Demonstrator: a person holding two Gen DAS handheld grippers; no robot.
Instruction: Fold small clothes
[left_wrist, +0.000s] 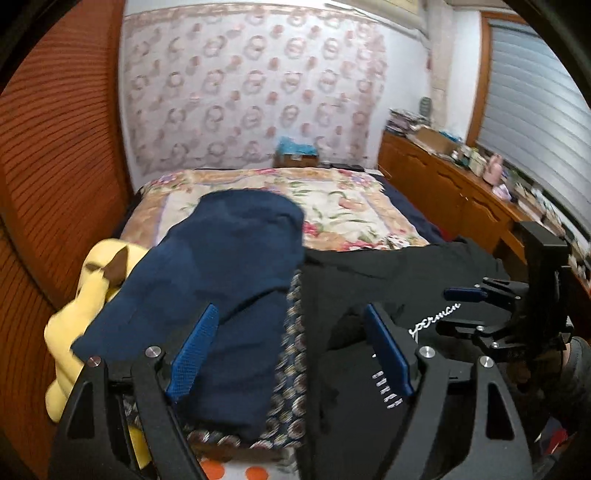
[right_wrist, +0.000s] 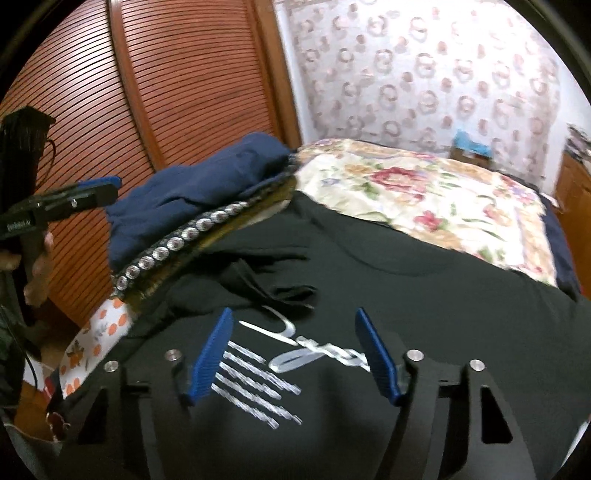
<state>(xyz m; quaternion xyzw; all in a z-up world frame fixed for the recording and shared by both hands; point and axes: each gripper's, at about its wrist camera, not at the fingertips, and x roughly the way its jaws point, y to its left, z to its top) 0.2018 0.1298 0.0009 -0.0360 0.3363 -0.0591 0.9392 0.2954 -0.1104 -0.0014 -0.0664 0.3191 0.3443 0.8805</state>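
While both claws hang over the clothes with nothing between their pads, the risks run from left to right. At the far left a yellow garment slumps at the edge of the bed beside the louvred wooden doors, and a careless sweep could drag it off. Next to it the navy garment lies heaped on a patterned cloth; the left gripper, jaws spread wide and empty, straddles the seam between navy and black, so it might, I judge, pinch two pieces at once. Further right the black T-shirt with white lettering is spread across the near end of the bed, one part crumpled by the print; the right gripper, jaws moderately apart and holding nothing, hovers above that print and could catch only the top layer, skewing a fold. Beyond lie a floral bedspread, a patterned wall hanging, then a cluttered wooden cabinet under grey blinds.
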